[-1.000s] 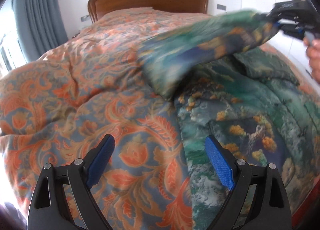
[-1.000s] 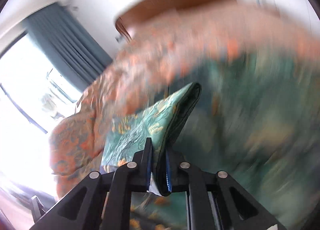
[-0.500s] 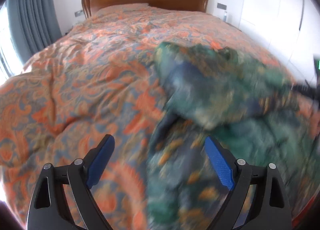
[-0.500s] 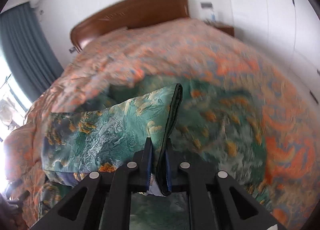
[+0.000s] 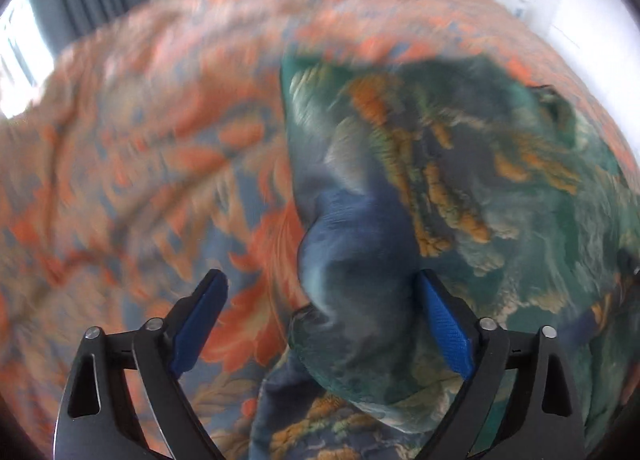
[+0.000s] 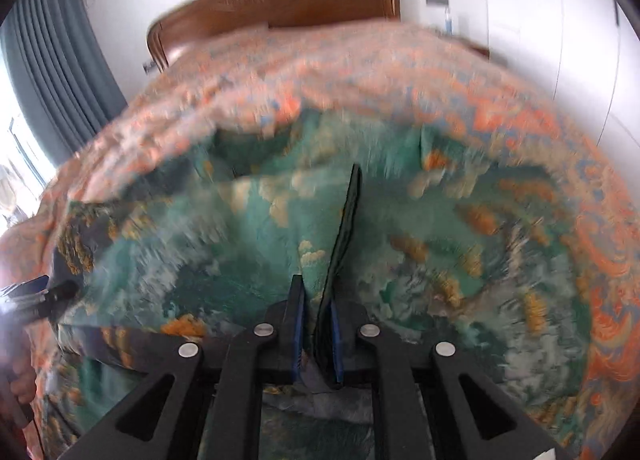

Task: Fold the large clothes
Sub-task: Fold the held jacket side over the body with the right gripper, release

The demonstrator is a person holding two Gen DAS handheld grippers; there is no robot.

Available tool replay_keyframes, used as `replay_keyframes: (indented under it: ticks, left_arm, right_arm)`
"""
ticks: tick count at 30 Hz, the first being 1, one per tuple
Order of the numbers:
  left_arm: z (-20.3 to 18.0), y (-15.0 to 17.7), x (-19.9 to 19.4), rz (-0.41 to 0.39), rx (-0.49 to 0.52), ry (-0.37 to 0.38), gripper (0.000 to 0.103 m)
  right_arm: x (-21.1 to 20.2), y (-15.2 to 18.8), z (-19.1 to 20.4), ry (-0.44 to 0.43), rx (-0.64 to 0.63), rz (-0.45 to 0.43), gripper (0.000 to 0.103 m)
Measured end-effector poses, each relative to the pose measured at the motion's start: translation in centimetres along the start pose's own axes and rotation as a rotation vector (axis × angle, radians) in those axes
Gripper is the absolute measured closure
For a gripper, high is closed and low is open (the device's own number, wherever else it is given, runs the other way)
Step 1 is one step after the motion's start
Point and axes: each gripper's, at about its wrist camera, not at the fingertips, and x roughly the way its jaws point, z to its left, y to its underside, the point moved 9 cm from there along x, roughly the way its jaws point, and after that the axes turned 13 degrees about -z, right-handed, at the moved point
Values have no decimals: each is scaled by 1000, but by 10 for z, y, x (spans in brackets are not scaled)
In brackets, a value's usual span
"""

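Note:
A large green and blue printed garment (image 5: 460,188) with orange patches lies on the bed, folded over itself. My left gripper (image 5: 324,300) is open, and a blue fold of the garment bulges between its blue pads (image 5: 444,324) without being clamped. My right gripper (image 6: 316,324) is shut on the dark-edged hem of the garment (image 6: 344,228) and holds it just above the spread cloth (image 6: 460,260). The left gripper also shows at the far left edge of the right wrist view (image 6: 36,296).
The bed is covered by an orange and blue paisley duvet (image 5: 140,180). A wooden headboard (image 6: 280,8) stands at the far end. Grey curtains (image 6: 52,60) and a bright window are on the left, white wardrobe doors (image 6: 560,20) on the right.
My right gripper has carried the held hem across and down over the rest of the garment. My left gripper has moved forward and lower, so a fold now sits between its open fingers.

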Motion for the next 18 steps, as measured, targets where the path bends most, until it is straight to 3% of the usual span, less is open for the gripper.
replay_keyframes:
  ticks: [3, 7, 14, 18]
  left_arm:
    - [5, 8, 13, 20, -1, 2, 0]
    - [7, 2, 11, 31, 12, 9, 1]
    - [0, -56, -50, -135, 37, 32, 3]
    - [2, -80, -24, -132, 49, -29, 3]
  right_arm:
    - [22, 19, 0, 4, -8, 66, 91]
    - [32, 26, -1, 9, 13, 82, 90]
    - [36, 30, 0, 10, 12, 80, 90]
    - [37, 29, 0, 11, 18, 77, 89]
